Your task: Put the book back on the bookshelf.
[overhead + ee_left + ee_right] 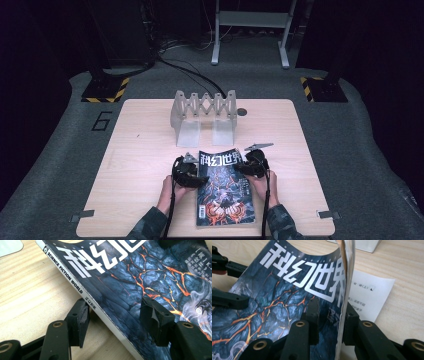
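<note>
Your right tongs point(329, 320) straddle the lifted open edge of the magazine point(287, 297): one jaw on the cover side, one behind the raised pages. There is a slight gap on the cover side, so whether the pads actually pinch the edge you cannot tell. The cover curls up off a white inner page point(372, 295) lying flat beneath it.

Your left tongs point(113, 317) sit at the spine side. One jaw rests on the bare wood just beside the spine, the other lies over the dark cover. They stand spread across the spine edge, not pressing it. The spine reads "SCIENCE FICTION WORLD".

From the high view, left tongs point(192, 175) and right tongs point(247, 166) flank the magazine point(225, 192) at its upper half, a hand behind each. The magazine lies in the near middle of the surface point(140, 150), spine to your left, title end pointing away from you.

Farther back on the surface, well apart from the magazine, stands a grey folding rack point(202, 112) with crossed slats. Just beside its right end, a small dark round spot point(242, 112) marks the wood.
</note>
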